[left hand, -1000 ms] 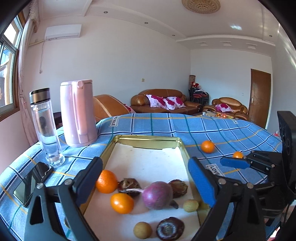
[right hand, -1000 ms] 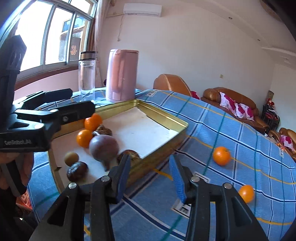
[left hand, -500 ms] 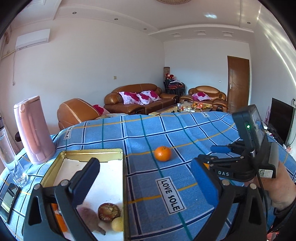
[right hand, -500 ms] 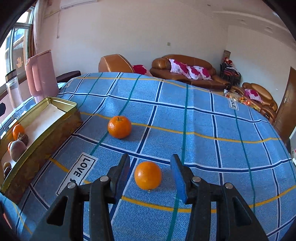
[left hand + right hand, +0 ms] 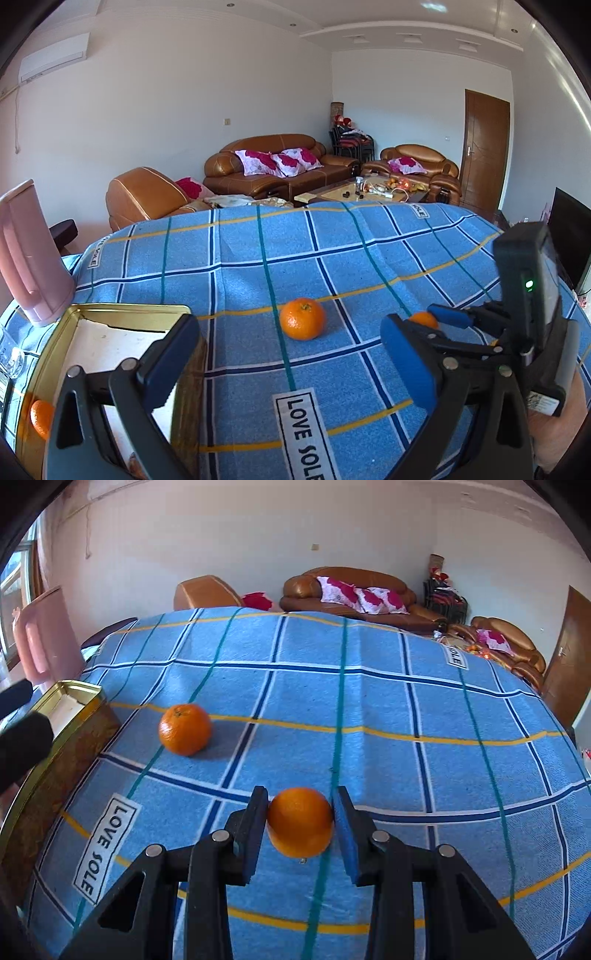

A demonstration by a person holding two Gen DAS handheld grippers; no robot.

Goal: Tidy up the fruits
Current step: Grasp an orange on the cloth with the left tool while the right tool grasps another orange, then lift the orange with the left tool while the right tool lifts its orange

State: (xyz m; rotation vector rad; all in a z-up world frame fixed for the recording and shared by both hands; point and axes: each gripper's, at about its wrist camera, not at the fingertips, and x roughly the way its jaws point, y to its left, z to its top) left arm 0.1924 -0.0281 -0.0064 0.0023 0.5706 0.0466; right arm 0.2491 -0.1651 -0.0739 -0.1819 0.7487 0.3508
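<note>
The right tongs gripped a small orange on the table. The left tongs were wide open and empty, near a second orange beside the tin.

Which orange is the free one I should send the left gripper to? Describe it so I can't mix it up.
On the blue plaid cloth, look just past the gold tin's far corner. The free orange sits alone there on a teal stripe, stem scar up. The other orange lies nearer, between the right gripper's pads.
</note>
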